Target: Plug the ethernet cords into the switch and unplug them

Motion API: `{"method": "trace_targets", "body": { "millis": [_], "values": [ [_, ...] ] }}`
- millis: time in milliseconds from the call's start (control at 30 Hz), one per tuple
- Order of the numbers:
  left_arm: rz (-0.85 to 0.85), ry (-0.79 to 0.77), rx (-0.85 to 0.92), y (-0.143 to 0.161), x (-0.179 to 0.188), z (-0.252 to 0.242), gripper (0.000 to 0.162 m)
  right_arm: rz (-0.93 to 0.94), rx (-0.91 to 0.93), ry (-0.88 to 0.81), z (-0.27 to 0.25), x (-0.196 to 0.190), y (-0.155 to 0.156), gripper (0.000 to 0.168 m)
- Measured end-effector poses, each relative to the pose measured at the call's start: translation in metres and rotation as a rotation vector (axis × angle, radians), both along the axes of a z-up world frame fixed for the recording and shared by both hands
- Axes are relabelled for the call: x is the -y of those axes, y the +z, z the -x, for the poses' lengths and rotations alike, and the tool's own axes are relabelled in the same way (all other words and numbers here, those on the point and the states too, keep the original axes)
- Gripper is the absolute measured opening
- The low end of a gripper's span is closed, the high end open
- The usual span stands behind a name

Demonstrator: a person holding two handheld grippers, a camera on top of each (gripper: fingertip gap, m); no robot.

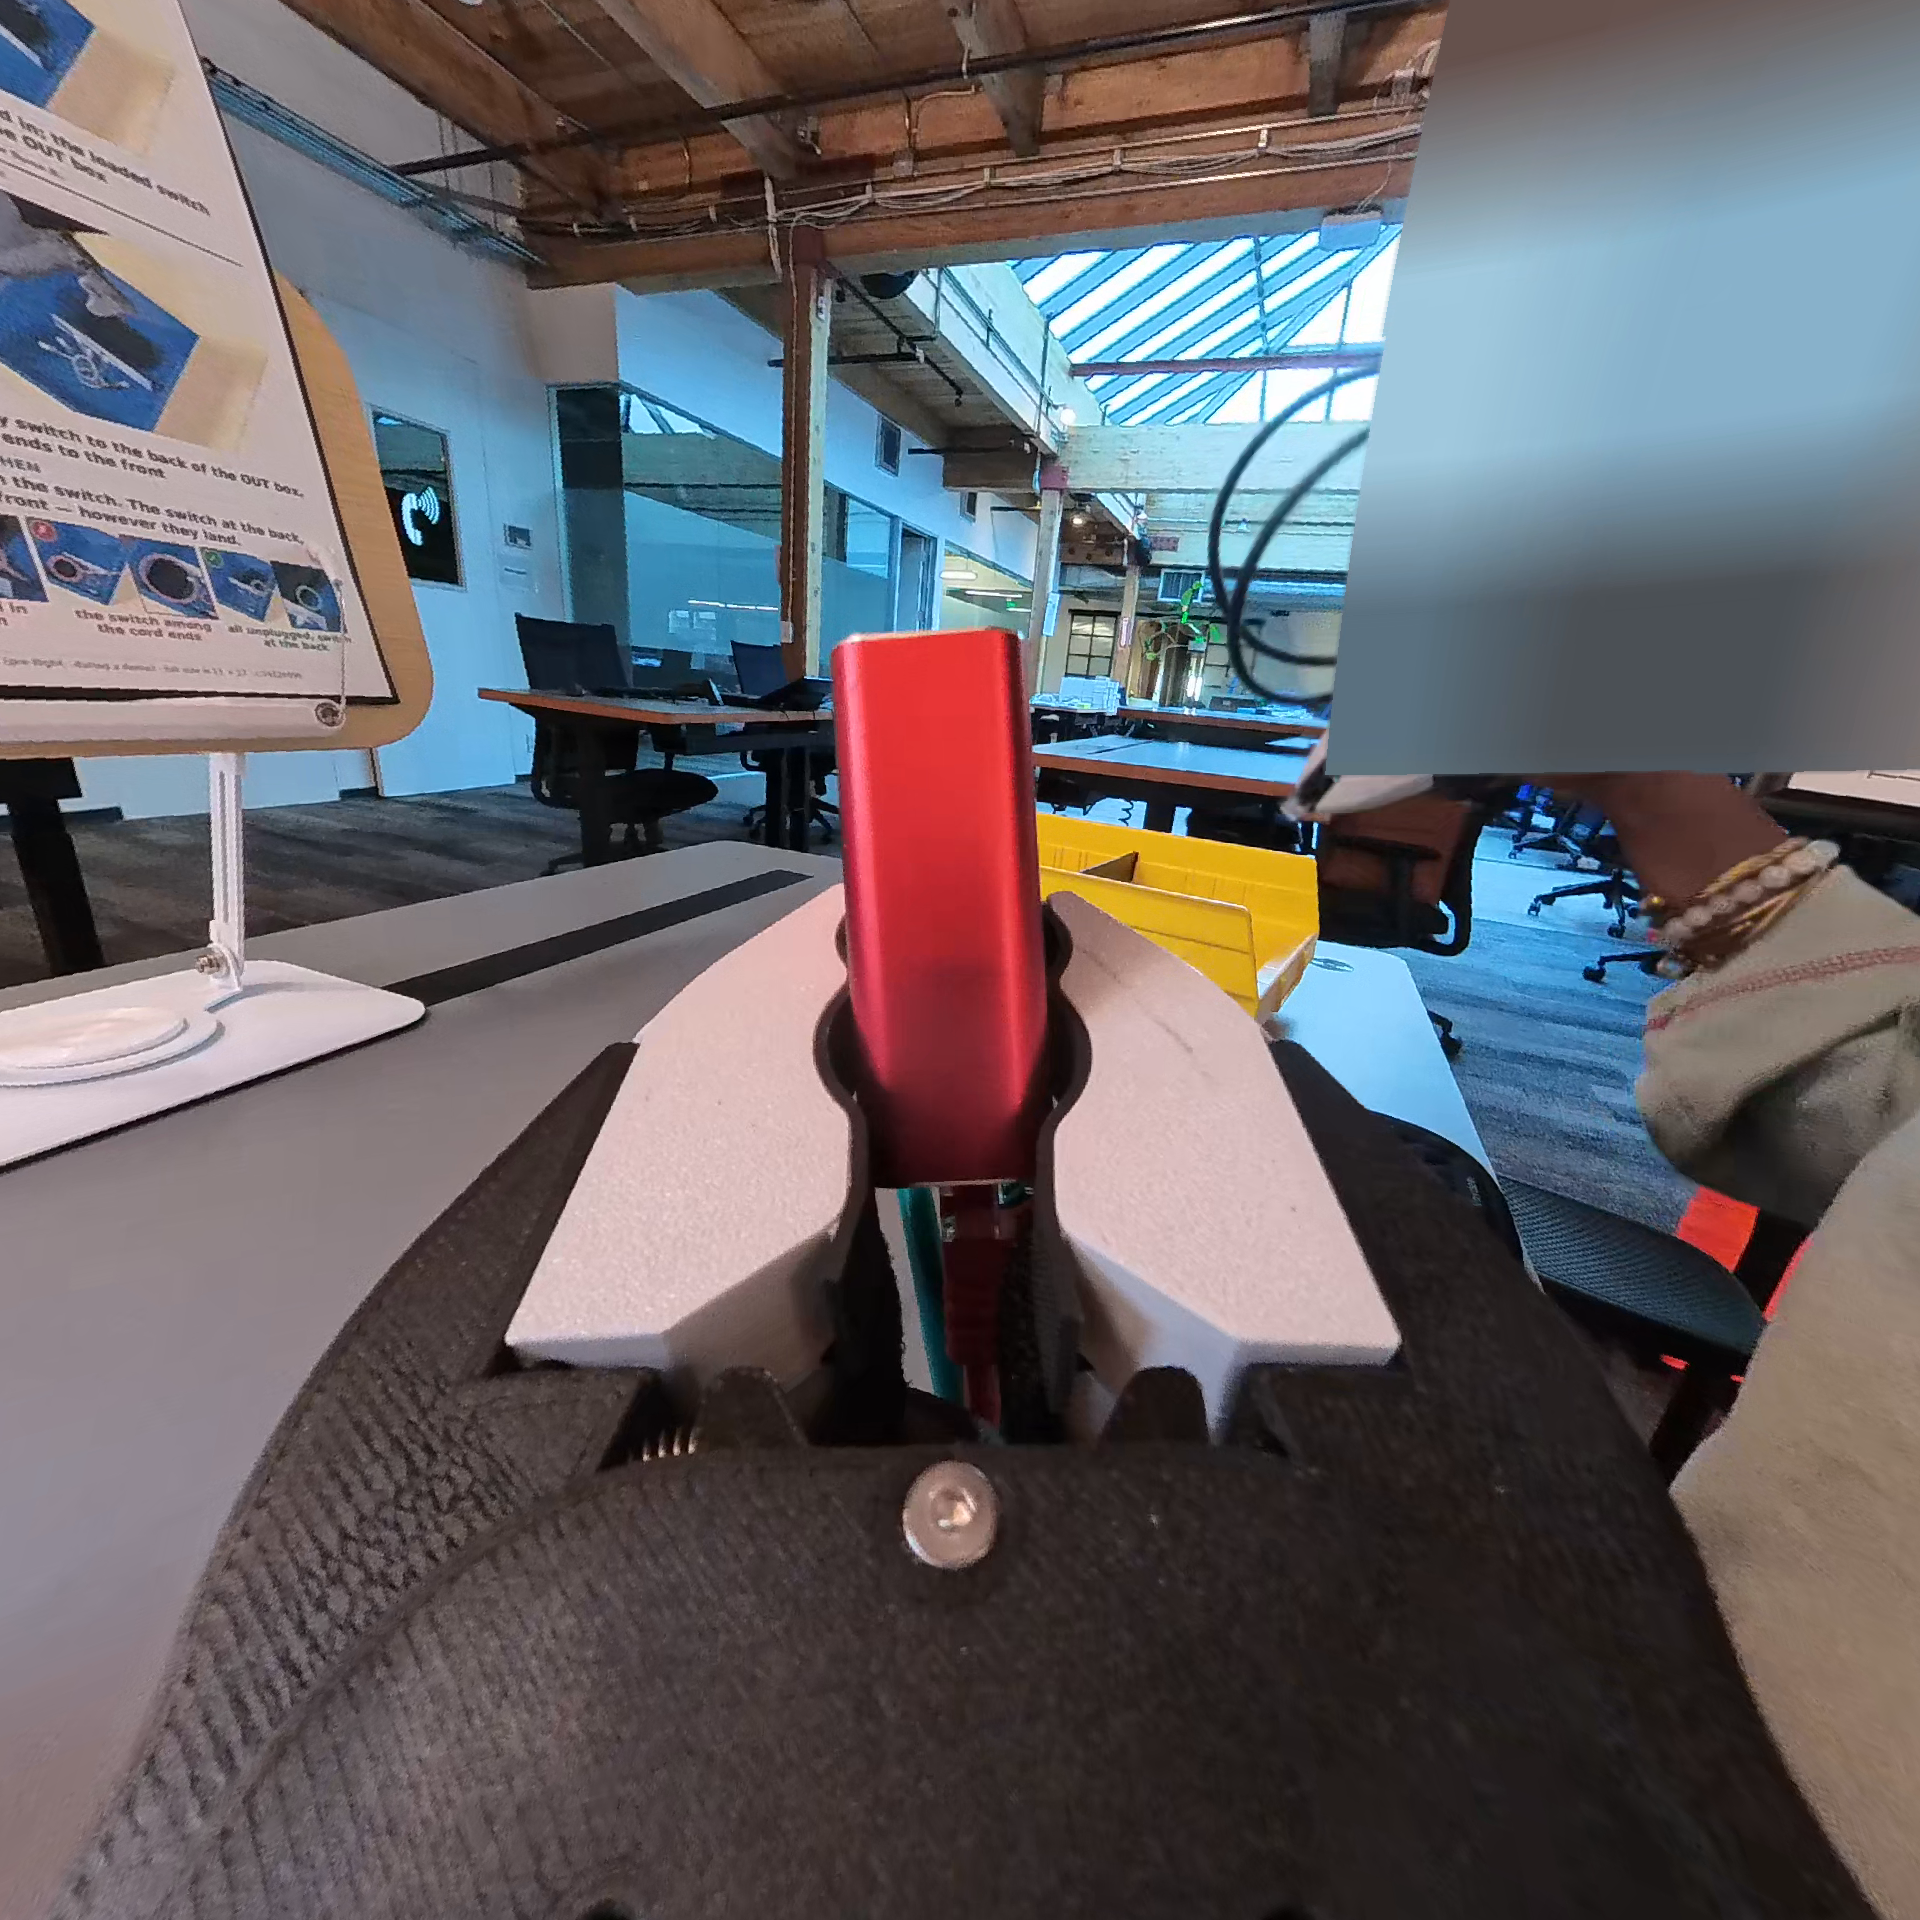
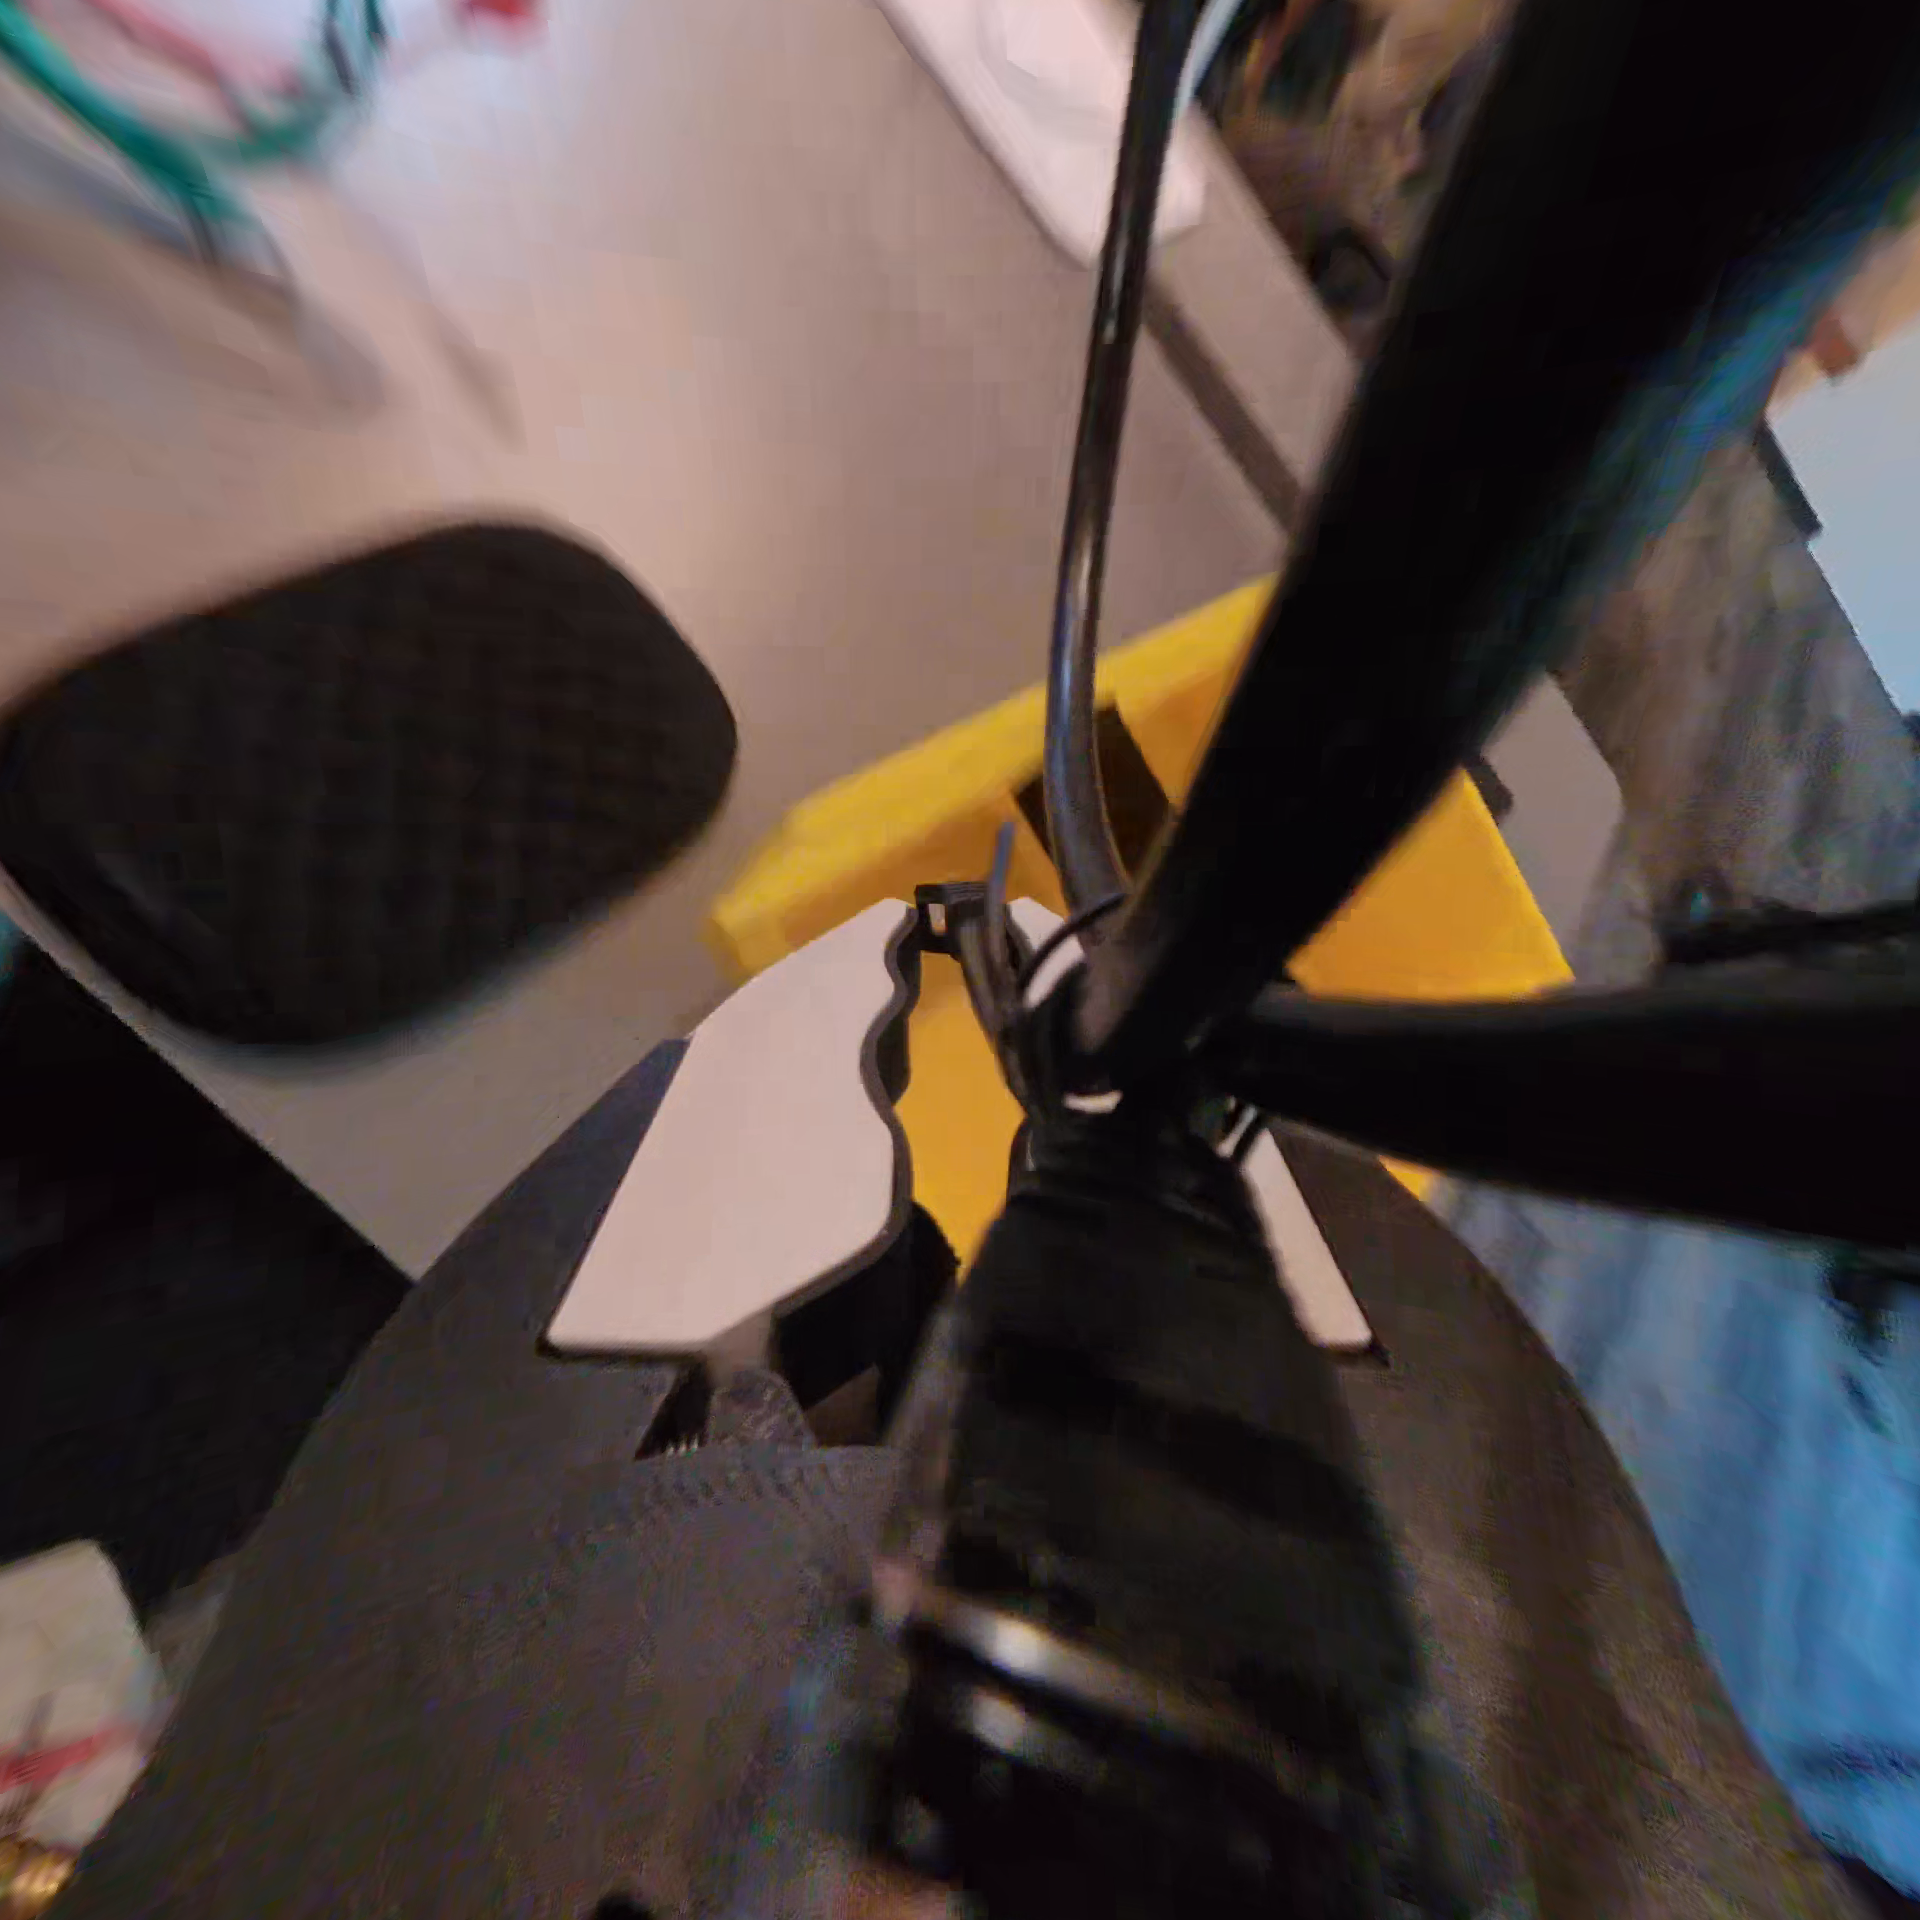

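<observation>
Left tongs (image 1: 940,997) clamped on the red switch (image 1: 935,894), holding it upright and a bit tilted, up off the grey surface (image 1: 312,1195). Red cord (image 1: 971,1320) plugged into the switch's bottom end, with a green cord (image 1: 920,1288) running down right beside it between the pale fingers (image 1: 727,1143); couldn't tell if the green one was actually seated in a port. Yellow bin (image 1: 1174,894) just behind the switch, far right on the surface. Printed instruction sheet on a white stand (image 1: 223,862) over on the left. Black cord coil (image 1: 1257,551) hanging in the air at the upper right, partly cut off by the blur patch. Person's sleeve (image 1: 1787,1049) and beaded bracelets (image 1: 1735,904) at the right edge.

Right wrist view was pretty smeared. Right tongs (image 2: 1049,1039) pinching a bundle of black cord (image 2: 1101,997) near the tips, loops fanning out up and to the right, a zip tie (image 2: 977,925) sticking out of the bundle. Thick black plug boot (image 2: 1122,1351) sitting down between the fingers, close to the camera. Same yellow bin (image 2: 1455,914) straight under the bundle. Dark textured body of the other tool (image 2: 343,779) off to the left, and a tangle of green and red cord (image 2: 208,125) lying blurry at the far left.
</observation>
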State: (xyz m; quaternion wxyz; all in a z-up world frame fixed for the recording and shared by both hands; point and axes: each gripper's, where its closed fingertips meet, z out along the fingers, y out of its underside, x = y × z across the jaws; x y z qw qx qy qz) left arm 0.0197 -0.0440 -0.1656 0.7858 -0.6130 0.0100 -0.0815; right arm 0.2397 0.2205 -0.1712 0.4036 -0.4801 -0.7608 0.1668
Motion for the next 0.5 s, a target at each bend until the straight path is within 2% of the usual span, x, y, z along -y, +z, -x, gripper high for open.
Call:
{"method": "trace_targets", "body": {
  "millis": [167,267,500],
  "values": [
    [0.005,-0.006,0.011,0.0,-0.001,0.001,0.029,-0.136,0.445,-0.07,-0.054,-0.049,-0.042,0.014],
    [0.006,-0.003,0.008,-0.001,0.0,0.001,0.029,-0.192,0.69,-0.113,-0.076,-0.074,-0.053,0.015],
    [0.009,-0.009,0.007,-0.001,0.0,0.001,0.029,-0.246,1.0,-0.116,-0.089,-0.103,-0.055,0.014]
  ]
}}
